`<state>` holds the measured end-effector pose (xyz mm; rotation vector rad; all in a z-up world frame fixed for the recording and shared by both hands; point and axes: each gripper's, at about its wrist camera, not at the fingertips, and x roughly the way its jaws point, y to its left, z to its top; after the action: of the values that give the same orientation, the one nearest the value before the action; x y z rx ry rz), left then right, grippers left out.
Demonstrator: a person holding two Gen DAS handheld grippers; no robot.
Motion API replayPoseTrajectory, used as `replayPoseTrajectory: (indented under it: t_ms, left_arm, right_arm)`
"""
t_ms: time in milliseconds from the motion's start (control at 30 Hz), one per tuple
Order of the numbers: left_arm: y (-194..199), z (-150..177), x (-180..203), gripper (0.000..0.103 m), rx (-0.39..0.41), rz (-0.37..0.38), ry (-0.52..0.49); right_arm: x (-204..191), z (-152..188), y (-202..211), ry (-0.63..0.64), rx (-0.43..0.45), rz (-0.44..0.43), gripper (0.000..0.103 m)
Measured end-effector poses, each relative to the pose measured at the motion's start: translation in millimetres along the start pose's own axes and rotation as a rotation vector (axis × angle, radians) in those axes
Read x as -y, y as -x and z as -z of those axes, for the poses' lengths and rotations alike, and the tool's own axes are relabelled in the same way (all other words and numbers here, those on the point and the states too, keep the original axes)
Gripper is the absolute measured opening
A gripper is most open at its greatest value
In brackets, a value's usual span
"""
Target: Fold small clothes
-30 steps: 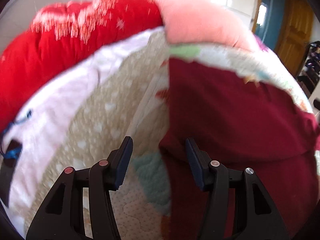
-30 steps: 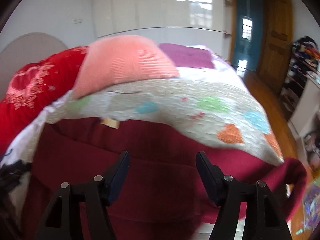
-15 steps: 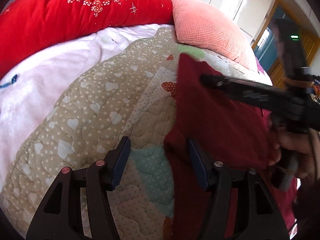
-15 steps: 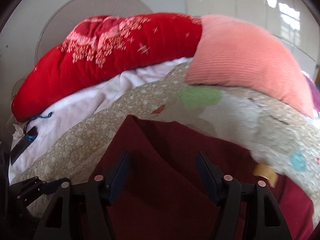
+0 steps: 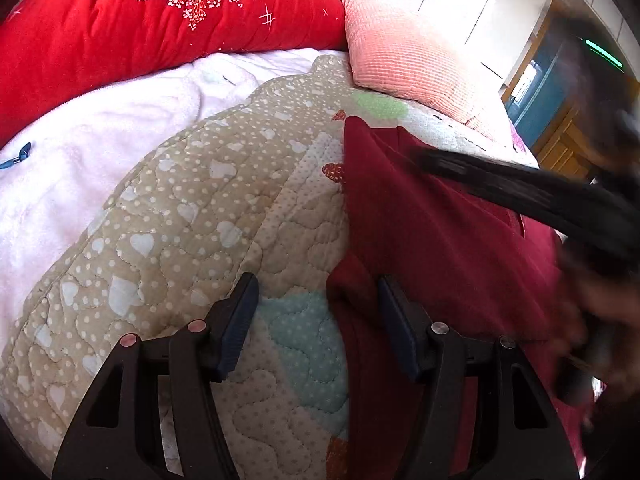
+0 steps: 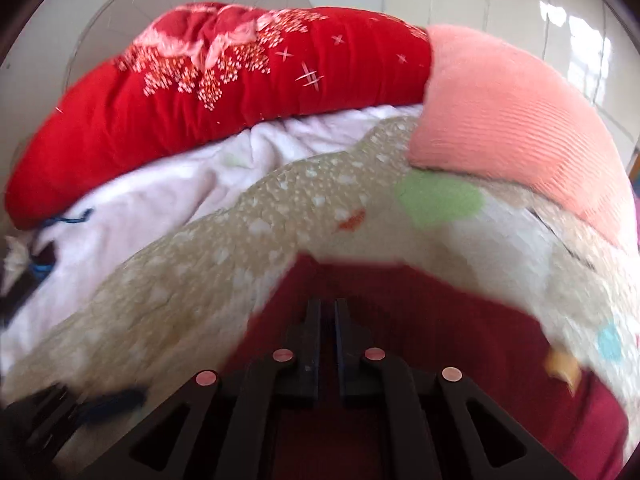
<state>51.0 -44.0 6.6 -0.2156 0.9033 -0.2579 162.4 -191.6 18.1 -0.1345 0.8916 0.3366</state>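
Maroon garment (image 5: 432,240) on quilt (image 5: 192,216); left gripper (image 5: 316,300) apart, opening; right gripper (image 6: 327,308) closing on it.

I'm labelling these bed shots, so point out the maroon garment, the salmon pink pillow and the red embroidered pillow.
maroon garment (image 5: 432,240): left wrist view, flat middle of the cloth.
salmon pink pillow (image 6: 512,120): right wrist view, middle of its ribbed face.
red embroidered pillow (image 5: 120,28): left wrist view, plain red area.

The right tongs (image 5: 520,192) and the hand (image 5: 600,312) behind them are smeared by blur in the left view; the maroon garment (image 5: 432,240) is cut off below
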Motion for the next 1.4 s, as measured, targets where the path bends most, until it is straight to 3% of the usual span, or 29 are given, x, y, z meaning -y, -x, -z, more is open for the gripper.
replayPoseTrajectory:
  t_ms: [33,100,167,333,433,467,500,533,567,667,733,800,867,967,1033,1067,1100,1200,1300,1400]
  left_arm:
    - [0,0,0,0.063,-0.001,0.004,0.002]
    - [-1,-1,-1,0.064,-0.004,0.01,0.003]
    - [-2,-1,-1,0.064,-0.006,0.01,0.002]
    - [-3,-1,2,0.065,-0.007,-0.007,-0.01]
    - [-5,-1,5,0.066,-0.008,-0.02,-0.023]
    - [-5,-2,5,0.066,-0.009,-0.022,-0.025]
    - [-6,-2,5,0.067,-0.009,-0.022,-0.026]
    - [-6,-2,5,0.067,-0.009,-0.023,-0.026]
    - [-6,-2,5,0.067,-0.009,-0.022,-0.026]
    - [-6,-1,5,0.067,-0.009,-0.023,-0.027]
    - [-7,-2,5,0.067,-0.008,-0.021,-0.026]
    - [-6,-2,4,0.067,-0.007,-0.016,-0.022]
    - [-5,-2,3,0.067,-0.007,-0.012,-0.02]
    - [-5,-2,3,0.067,-0.008,-0.014,-0.022]
    - [-1,-4,3,0.067,-0.008,-0.02,-0.024]
    - [3,-5,4,0.067,-0.006,-0.031,-0.025]
    - [9,-5,6,0.067,0.003,-0.041,-0.024]
    - [34,-1,15,0.067,0.064,-0.042,-0.023]
    - [51,4,35,0.067,0.086,-0.023,-0.062]
    - [66,5,62,0.067,0.115,-0.002,-0.136]
  right_arm:
    - [8,11,22,-0.016,0.014,-0.007,0.018]
    - [26,34,56,-0.037,0.044,0.021,0.058]
    - [58,69,102,-0.076,0.082,0.138,0.068]
    - [135,141,167,-0.266,0.056,0.434,0.068]
    - [178,173,166,-0.414,-0.025,0.487,0.068]
    - [184,177,163,-0.434,-0.034,0.46,0.054]
    - [187,181,157,-0.443,-0.043,0.418,0.025]
    - [188,182,149,-0.439,-0.065,0.386,0.014]
    - [184,180,145,-0.422,-0.065,0.403,0.009]
    - [175,171,153,-0.392,0.038,0.452,0.008]
    - [177,167,148,-0.391,0.055,0.513,0.008]
    - [184,170,137,-0.416,0.027,0.519,0.008]
    - [193,179,133,-0.461,-0.037,0.473,0.008]
    - [184,189,170,-0.507,0.023,0.427,0.016]
    - [175,198,198,-0.523,0.056,0.437,0.038]
    - [169,203,211,-0.532,0.073,0.453,0.055]
    - [167,208,222,-0.539,0.092,0.464,0.064]
    - [153,230,260,-0.533,0.142,0.522,0.067]
    - [149,253,284,-0.543,0.148,0.64,0.069]
    - [154,281,300,-0.592,0.156,0.665,0.069]
